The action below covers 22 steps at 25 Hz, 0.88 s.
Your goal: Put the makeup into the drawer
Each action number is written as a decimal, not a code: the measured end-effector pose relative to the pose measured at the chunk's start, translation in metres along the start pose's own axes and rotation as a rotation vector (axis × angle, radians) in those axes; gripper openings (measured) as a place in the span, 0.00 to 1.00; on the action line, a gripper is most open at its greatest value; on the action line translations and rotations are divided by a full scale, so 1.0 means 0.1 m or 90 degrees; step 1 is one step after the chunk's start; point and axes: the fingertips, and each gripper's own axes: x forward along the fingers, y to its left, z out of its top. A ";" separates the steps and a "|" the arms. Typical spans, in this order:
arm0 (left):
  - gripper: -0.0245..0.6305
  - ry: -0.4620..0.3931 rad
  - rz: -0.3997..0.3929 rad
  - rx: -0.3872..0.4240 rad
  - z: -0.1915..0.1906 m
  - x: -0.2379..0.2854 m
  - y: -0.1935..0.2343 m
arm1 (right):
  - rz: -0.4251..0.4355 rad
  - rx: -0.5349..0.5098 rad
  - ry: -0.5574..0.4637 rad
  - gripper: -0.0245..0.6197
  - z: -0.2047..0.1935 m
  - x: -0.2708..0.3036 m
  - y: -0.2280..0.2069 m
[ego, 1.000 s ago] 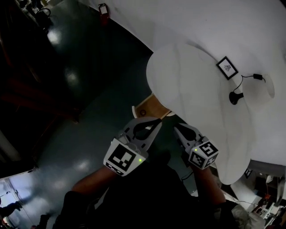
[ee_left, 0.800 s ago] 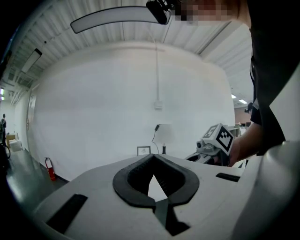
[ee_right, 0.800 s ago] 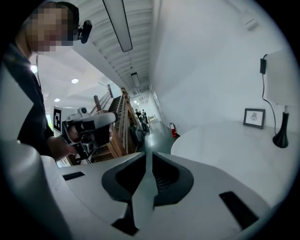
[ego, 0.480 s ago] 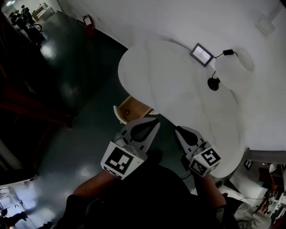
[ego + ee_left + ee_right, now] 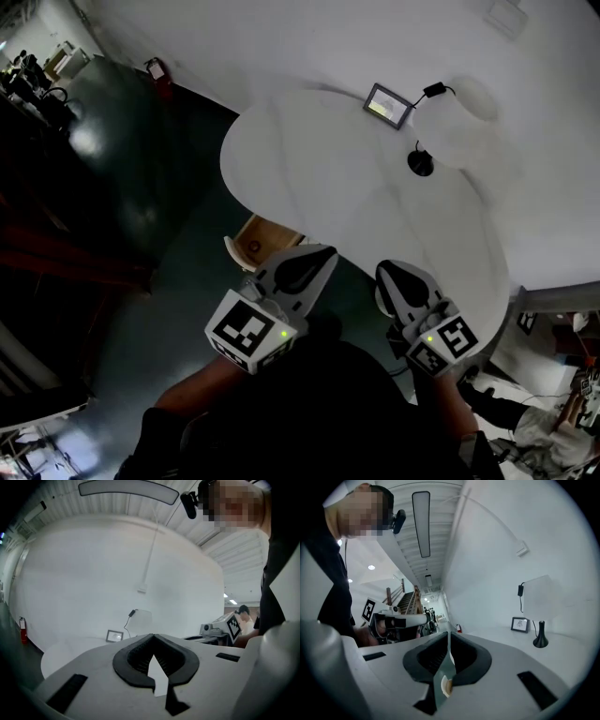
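Fingers together on left gripper (image 5: 153,635), right gripper (image 5: 448,633) just closed empty; stairs (image 5: 408,598) only in its view

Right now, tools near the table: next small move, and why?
Probably scan for the makeup: the left tool is shut and empty, the right tool has just closed on nothing, no makeup shows on the table, and the wooden drawer looks pulled out.

Light-wood drawer (image 5: 259,241) is pulled open, sitting just left of centre in the head view. Whatever's inside is too small to make out.
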 end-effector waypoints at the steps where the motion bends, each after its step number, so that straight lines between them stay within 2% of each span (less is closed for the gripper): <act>1: 0.05 -0.002 -0.005 -0.004 0.03 0.00 0.01 | -0.004 0.002 -0.012 0.08 0.06 -0.01 0.02; 5: 0.05 -0.019 -0.014 -0.013 0.15 0.01 0.07 | -0.019 -0.017 -0.048 0.08 0.26 -0.03 0.10; 10: 0.05 -0.022 -0.039 0.009 0.22 -0.04 0.08 | -0.028 -0.036 -0.098 0.08 0.49 -0.05 0.23; 17: 0.05 -0.024 -0.059 0.004 0.33 -0.14 0.14 | -0.038 -0.054 -0.089 0.08 0.55 -0.10 0.21; 22: 0.05 -0.015 -0.041 0.029 0.35 -0.20 0.25 | -0.058 -0.064 -0.086 0.07 0.58 -0.13 0.15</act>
